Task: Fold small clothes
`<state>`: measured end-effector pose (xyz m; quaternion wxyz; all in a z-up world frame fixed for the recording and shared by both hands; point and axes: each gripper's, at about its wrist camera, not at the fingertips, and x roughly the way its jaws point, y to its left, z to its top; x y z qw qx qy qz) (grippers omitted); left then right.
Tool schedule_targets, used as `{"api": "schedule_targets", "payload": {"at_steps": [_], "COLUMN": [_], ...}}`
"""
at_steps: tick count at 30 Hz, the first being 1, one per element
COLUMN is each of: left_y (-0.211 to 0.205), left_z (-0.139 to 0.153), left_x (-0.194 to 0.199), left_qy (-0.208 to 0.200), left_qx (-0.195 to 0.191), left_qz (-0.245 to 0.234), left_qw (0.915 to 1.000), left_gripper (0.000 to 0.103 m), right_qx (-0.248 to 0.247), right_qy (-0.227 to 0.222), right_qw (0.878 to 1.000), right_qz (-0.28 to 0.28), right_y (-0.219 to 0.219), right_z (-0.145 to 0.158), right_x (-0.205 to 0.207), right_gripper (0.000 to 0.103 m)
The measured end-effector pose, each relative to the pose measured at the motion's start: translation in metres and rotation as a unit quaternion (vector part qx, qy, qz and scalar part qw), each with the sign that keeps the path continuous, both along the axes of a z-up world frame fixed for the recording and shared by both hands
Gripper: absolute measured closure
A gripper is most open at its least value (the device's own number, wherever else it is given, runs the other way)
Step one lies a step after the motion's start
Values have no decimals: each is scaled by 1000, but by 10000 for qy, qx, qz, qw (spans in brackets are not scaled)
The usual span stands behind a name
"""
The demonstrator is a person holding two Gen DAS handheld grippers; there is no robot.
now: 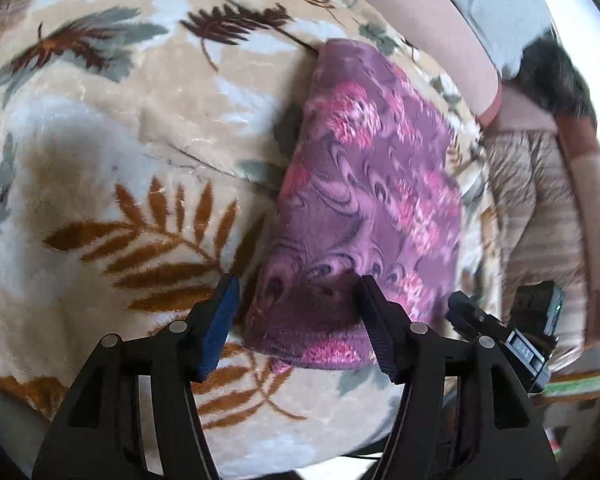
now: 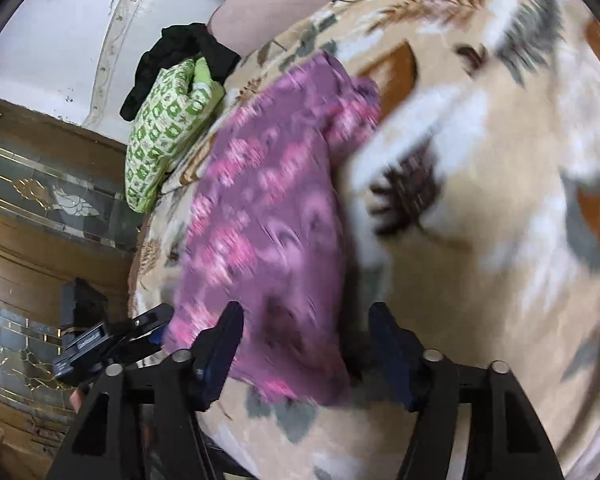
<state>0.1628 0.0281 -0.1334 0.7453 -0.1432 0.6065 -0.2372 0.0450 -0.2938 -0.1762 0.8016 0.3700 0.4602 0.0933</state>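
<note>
Both pairs of jaws stand apart and grip nothing. Between the fingers of the left gripper [image 1: 298, 300] lies the near hem of the purple flowered garment [image 1: 364, 200], folded into a long strip on the leaf-patterned blanket [image 1: 112, 140]; its pads do not press the cloth. The right gripper [image 2: 306, 328] hovers over the other near corner of the same garment [image 2: 268, 216], fingers clear of it on either side. Each wrist view catches the other gripper just beside the cloth's edge. Farther off in the right wrist view, a green-and-white patterned cloth [image 2: 164, 128] sits at the blanket's edge, with a black garment [image 2: 180, 56] heaped behind it. Beyond the blanket, a pinkish bolster [image 1: 420, 20] runs along the far side. Wooden cabinet doors [image 2: 40, 208] with ornamented glass stand past the bed's edge.
</note>
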Motion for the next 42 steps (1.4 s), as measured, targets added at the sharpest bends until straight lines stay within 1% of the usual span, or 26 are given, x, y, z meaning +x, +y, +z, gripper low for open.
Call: {"api": "schedule_targets", "payload": {"at_steps": [1, 2, 3, 4, 5, 6, 8, 11, 12, 14, 16, 18, 20, 21, 23, 24, 25, 26, 27, 30, 32, 33, 35, 38, 39, 42], "left_y": [-4, -6, -8, -14, -15, -12, -10, -14, -14, -14, -19, -24, -26, -25, -22, -20, -17, -15, -15, -16, -17, -18, -23, -27, -28, -30], "left_z": [1, 3, 2, 1, -1, 0, -1, -17, -15, -6, 4, 8, 10, 9, 8, 7, 8, 10, 13, 29, 36, 37, 38, 43, 45, 57], "left_x": [-1, -2, -4, -4, -5, -9, -11, -2, -3, -11, -24, -40, -57, -63, -74, -77, -82, -87, -91, -108, -117, -120, -126, -133, -135, -146], "left_qy": [-140, -262, -297, -278, -283, -306, -374, -153, -198, -443, -825, -1098, -1319, -1355, -1268, -1225, -1195, -1210, -1277, -1618, -1784, -1846, -1970, -2100, -2178, -2468], "left_qx": [166, 278, 349, 442, 535, 528, 499, 701, 705, 837, 1139, 1431, 1744, 1824, 1882, 1854, 1808, 1818, 1861, 2027, 2135, 2157, 2320, 2381, 2405, 2473], "left_qz": [-53, -87, -151, -176, -153, -149, -201, -156, -125, -134, -158, -230, -249, -241, -220, -230, -240, -226, -196, -43, 55, 84, 78, 52, 102, 265], "left_qw": [9998, 9992, 9988, 9985, 9980, 9980, 9979, 9973, 9972, 9954, 9899, 9833, 9755, 9736, 9737, 9747, 9759, 9756, 9740, 9658, 9605, 9588, 9525, 9482, 9459, 9366], "left_gripper": [45, 57, 64, 73, 79, 80, 80, 80, 80, 80, 80, 75, 58, 54, 53, 53, 53, 53, 53, 53, 45, 45, 45, 45, 44, 44], "right_qx": [-63, -227, -430, -474, -518, -604, -695, -591, -499, -492, -735, -783, -787, -781, -771, -775, -777, -744, -745, -948, -1087, -1126, -1191, -1461, -1623, -1700], "right_qy": [-13, -55, -87, -119, -174, -212, -128, 134, 139, 11, -94, -16, 93, 159, 152, 152, 151, 120, 91, 80, 114, 132, 285, 432, 532, 588], "right_qw": [10000, 9995, 9984, 9978, 9974, 9968, 9965, 9972, 9978, 9979, 9963, 9962, 9962, 9962, 9964, 9964, 9964, 9967, 9969, 9952, 9939, 9935, 9925, 9883, 9853, 9837], "right_qz": [64, 200, 369, 439, 480, 488, 454, 437, 414, 420, 433, 372, 366, 360, 319, 306, 307, 290, 248, 223, 129, 97, 19, -3, 16, 27], "right_y": [3, 8, 15, 17, 20, 22, 21, 16, 16, 15, 17, 19, 21, 23, 24, 25, 27, 29, 32, 41, 46, 48, 52, 61, 65, 66], "right_z": [-4, -5, -3, 0, 3, 6, 3, -15, -17, -9, 0, -2, -5, -7, -6, -4, -3, -3, 0, 7, 12, 14, 15, 18, 20, 26], "right_x": [-1, 0, 2, 3, 5, 5, 1, 5, 6, 2, -8, -14, -19, -20, -25, -28, -32, -37, -44, -59, -70, -73, -78, -86, -89, -98], "right_gripper": [55, 62, 77, 87, 91, 97, 97, 97, 97, 97, 97, 95, 91, 89, 87, 82, 68, 59, 50, 32, 31, 31, 31, 31, 31, 31]}}
